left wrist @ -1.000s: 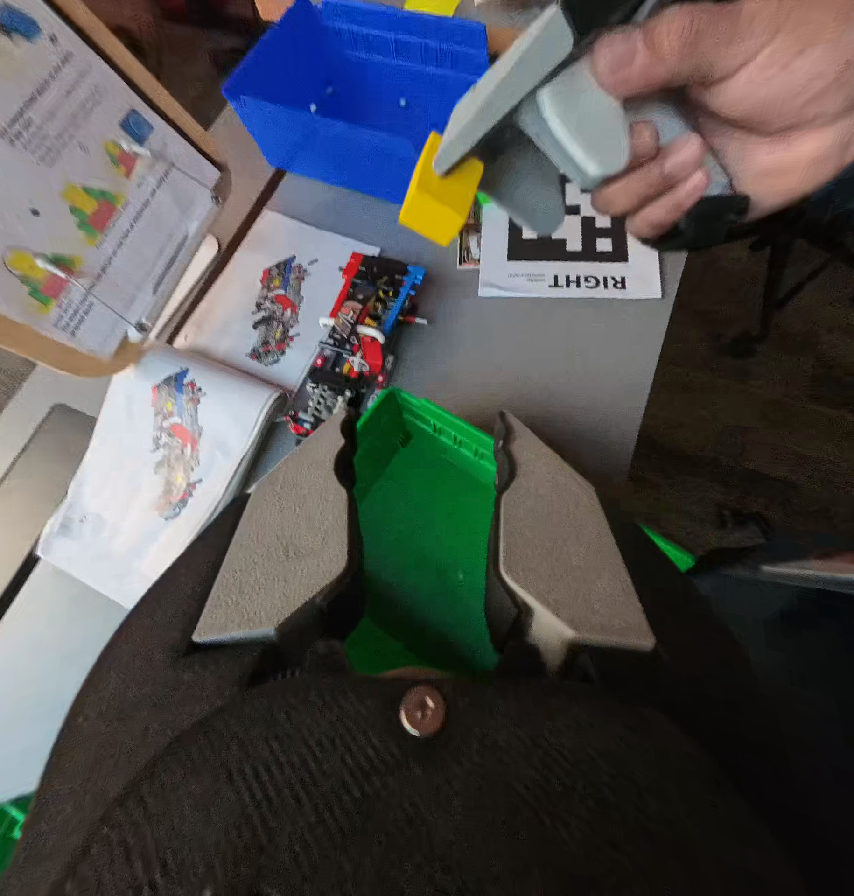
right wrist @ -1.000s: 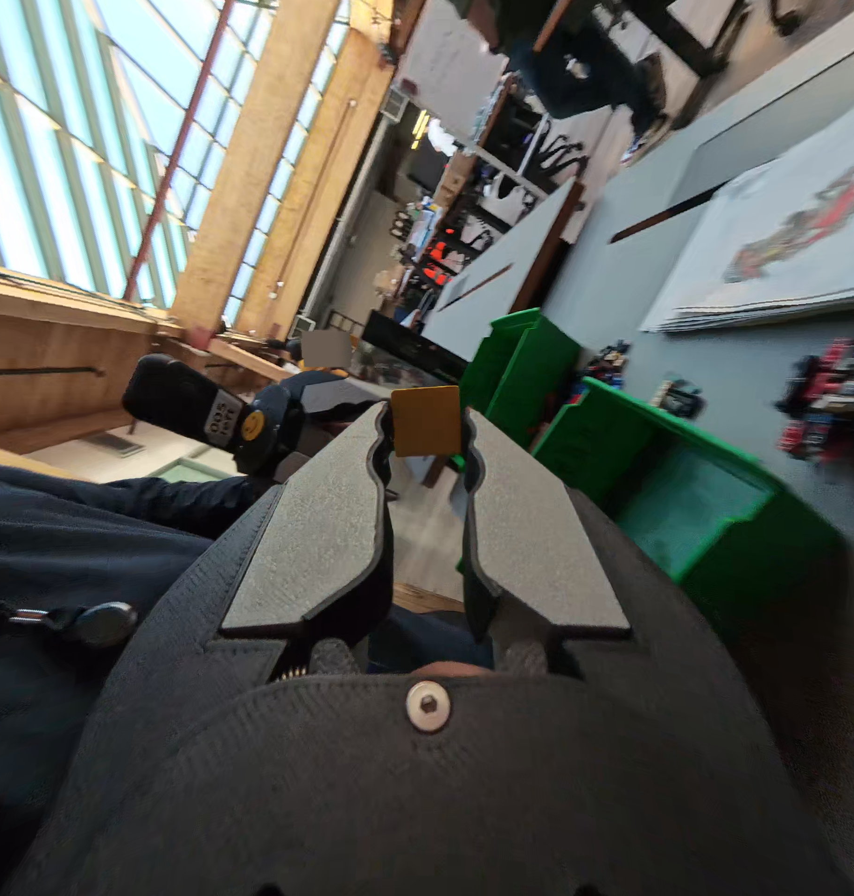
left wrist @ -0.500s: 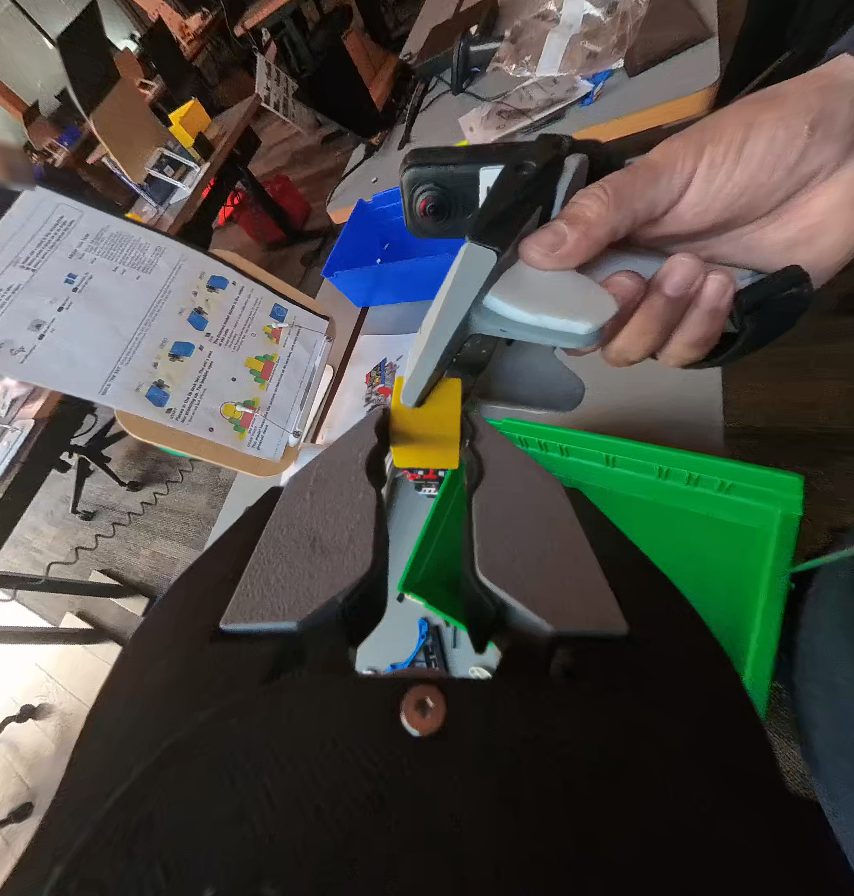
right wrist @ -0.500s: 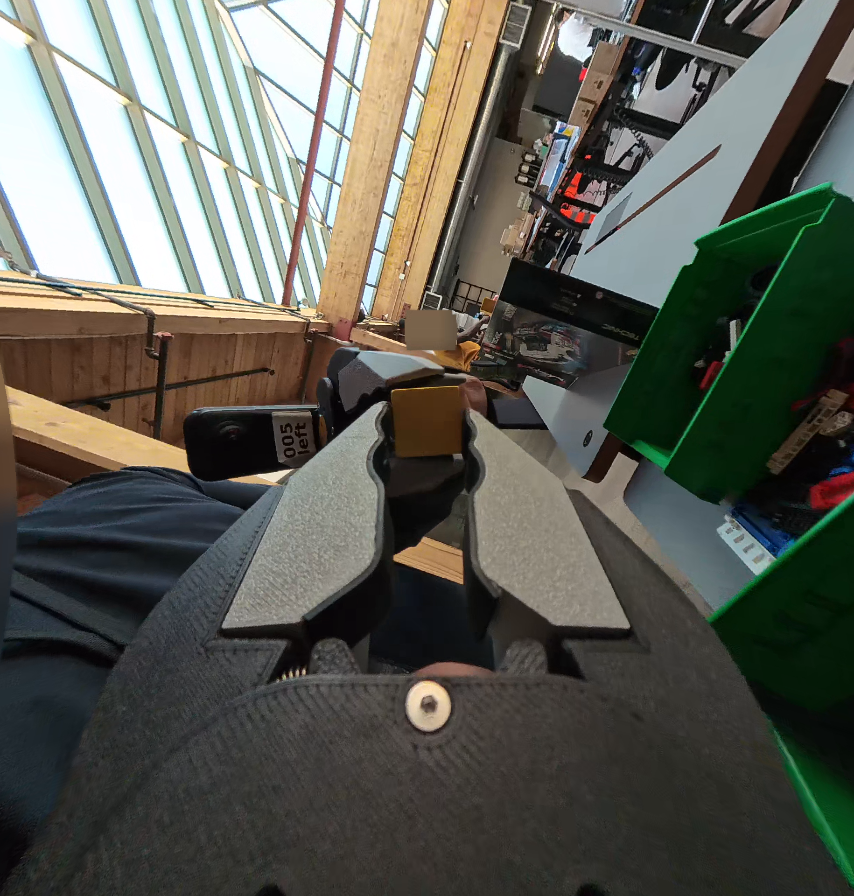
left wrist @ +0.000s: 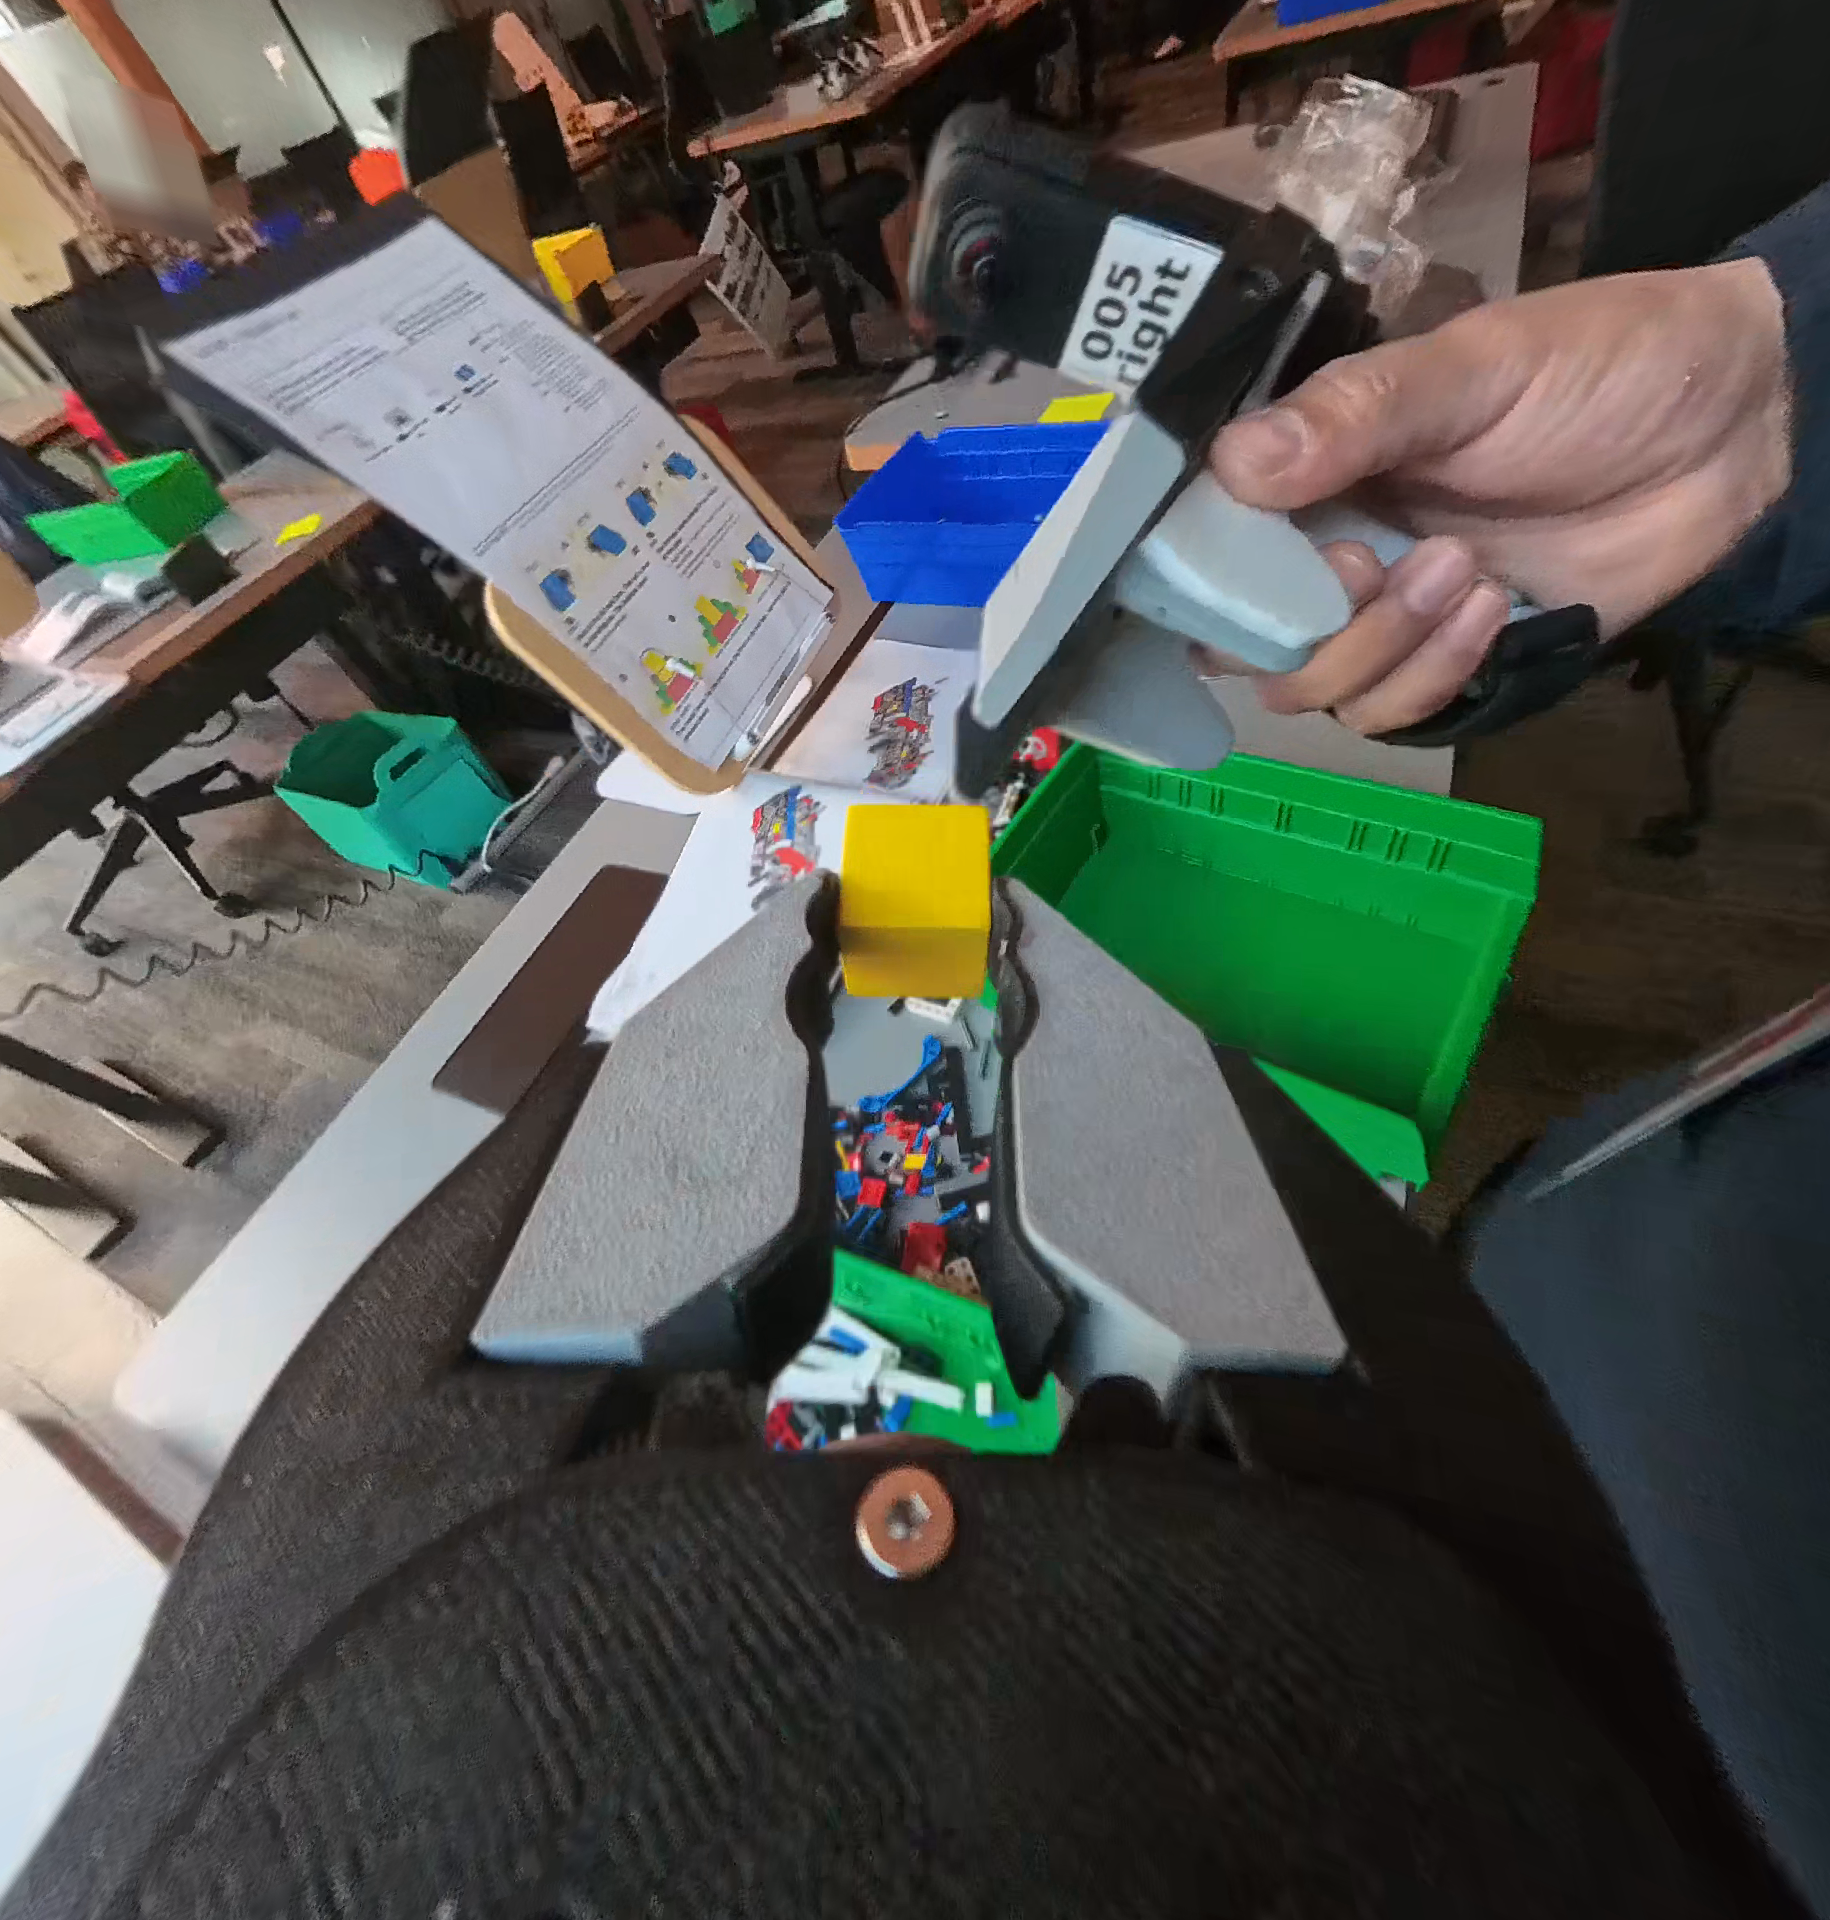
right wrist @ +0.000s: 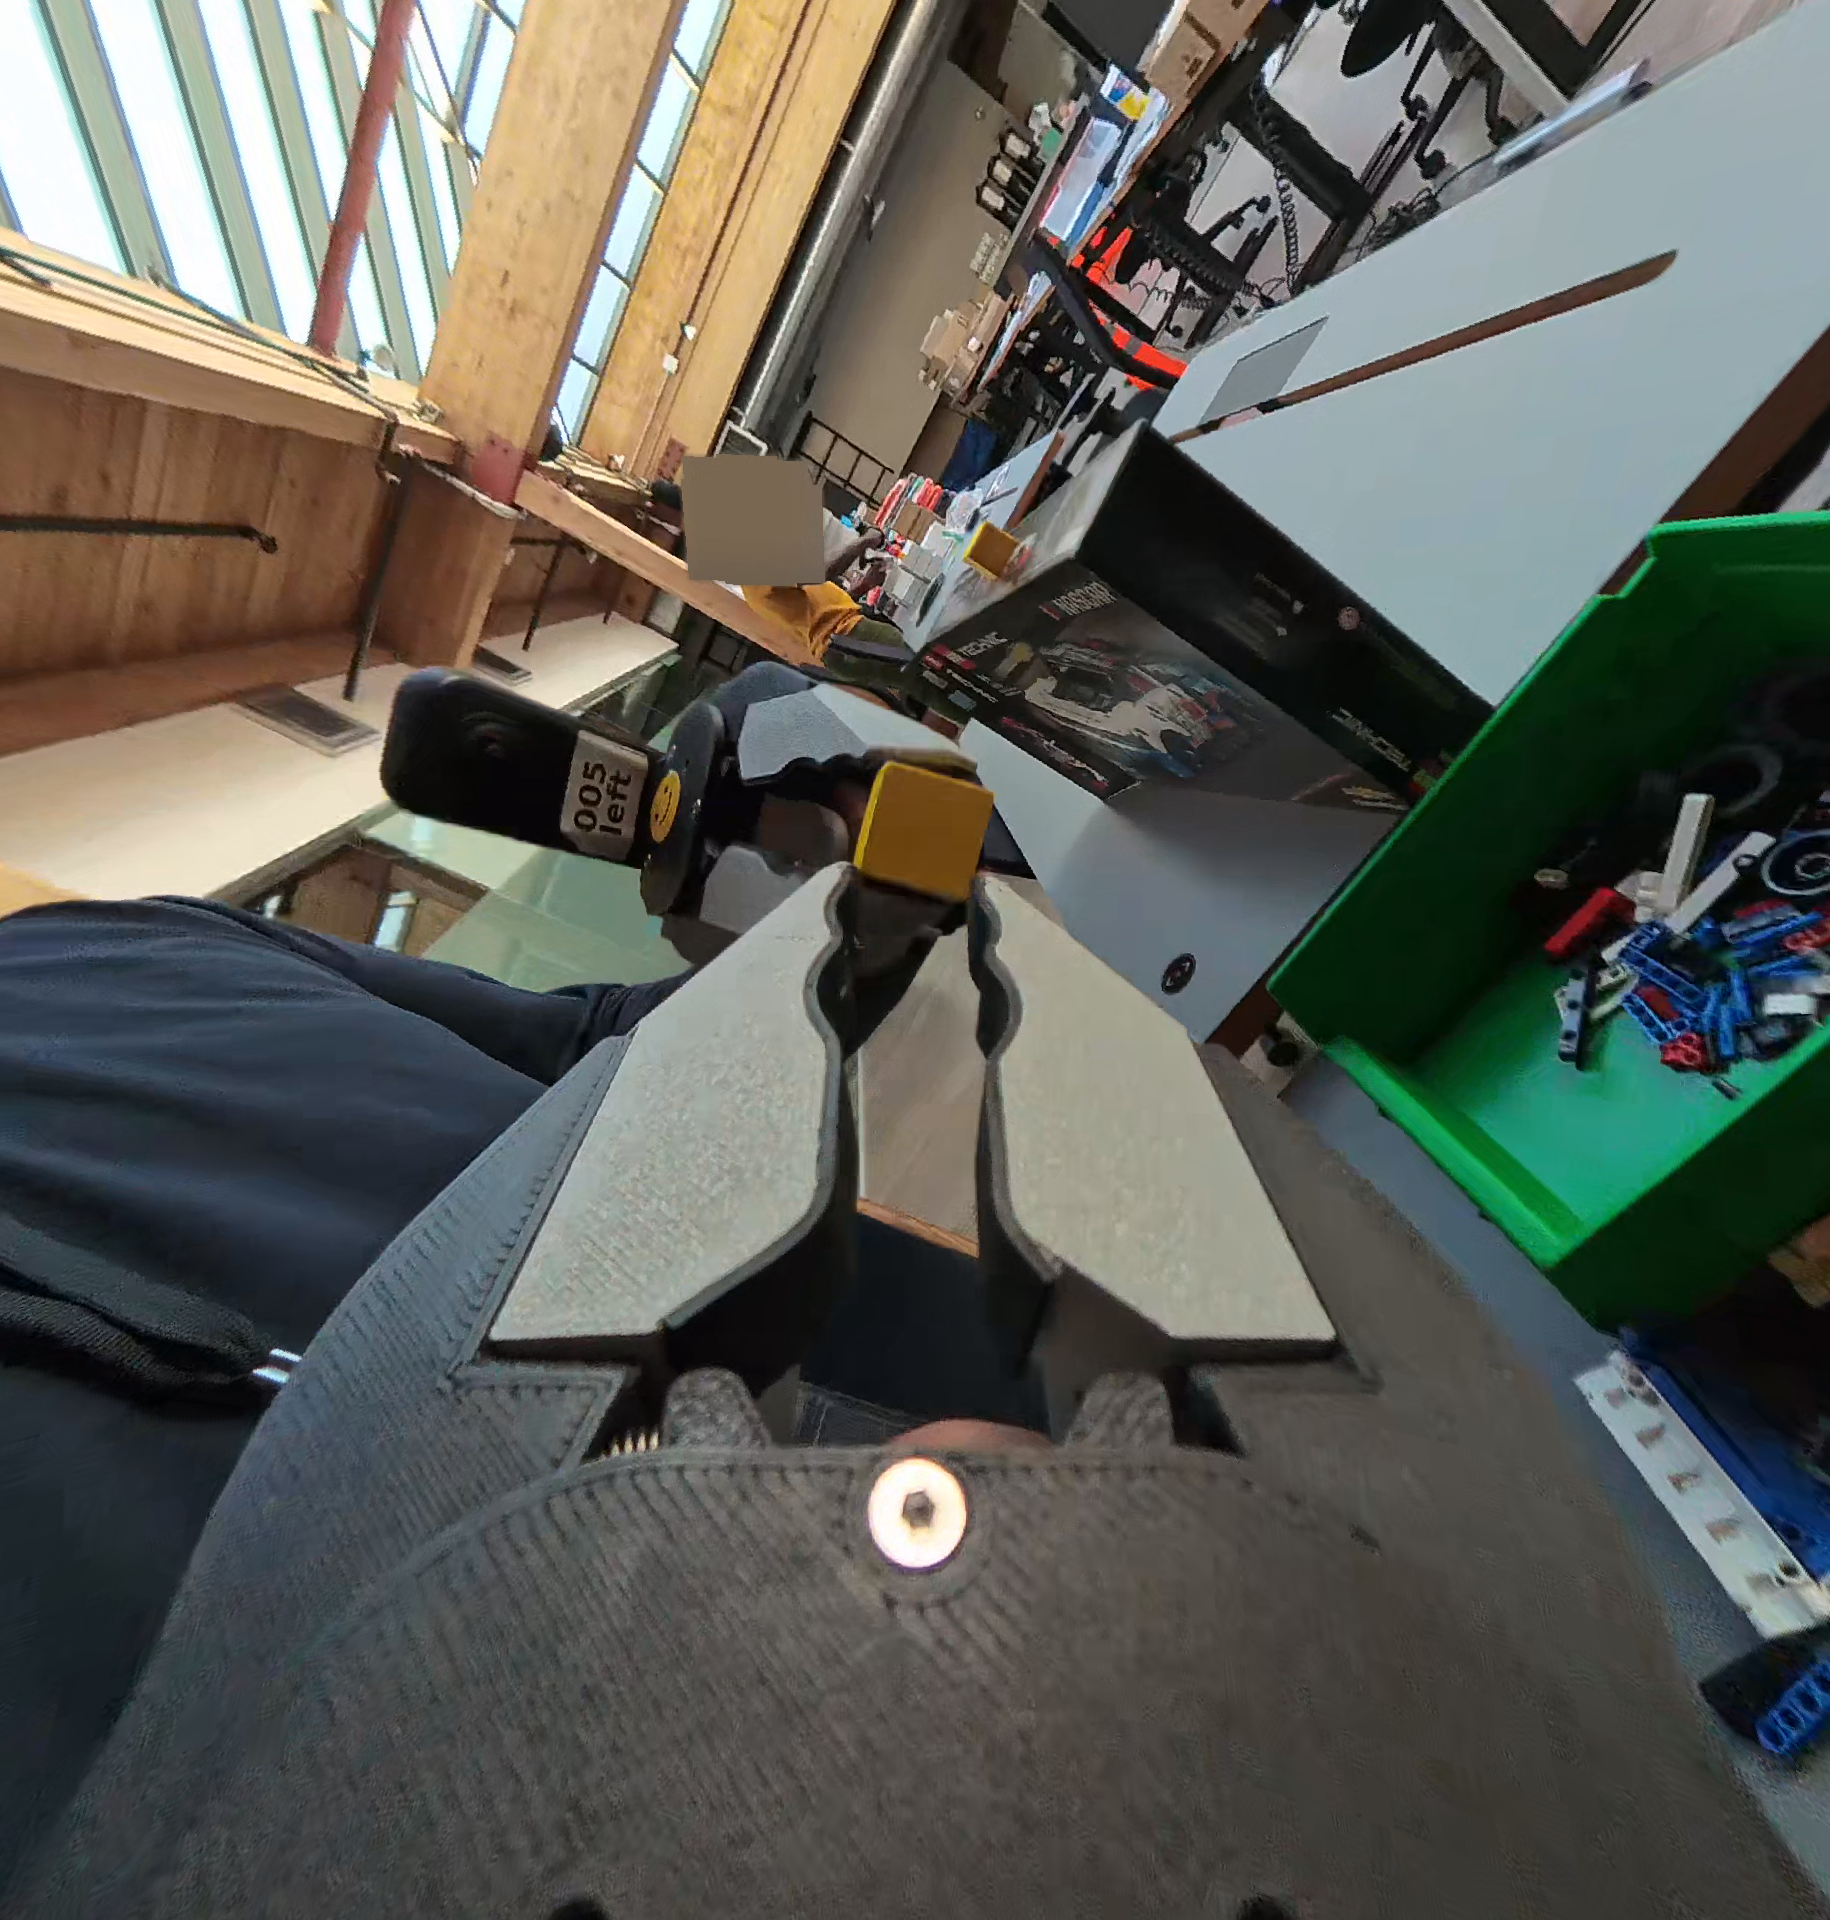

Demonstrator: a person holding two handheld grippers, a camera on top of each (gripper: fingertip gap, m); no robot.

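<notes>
Nearby, green bin (left wrist: 1306,935) beside clamped yellow cube (left wrist: 913,899).

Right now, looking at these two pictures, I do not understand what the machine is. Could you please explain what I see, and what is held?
There is no robot. A person holds a two-finger hand tool in each hand, and a camera on each tool looks along its fingers. One picture comes from the left gripper, the other from the right gripper.

The left gripper pinches a yellow cube between its pads. The right gripper, held by a hand, hovers just beside the cube with its fingers apart and grips nothing.

Below is a grey table with green bins, small coloured building parts, a blue bin, booklets and a clipboard.
</notes>
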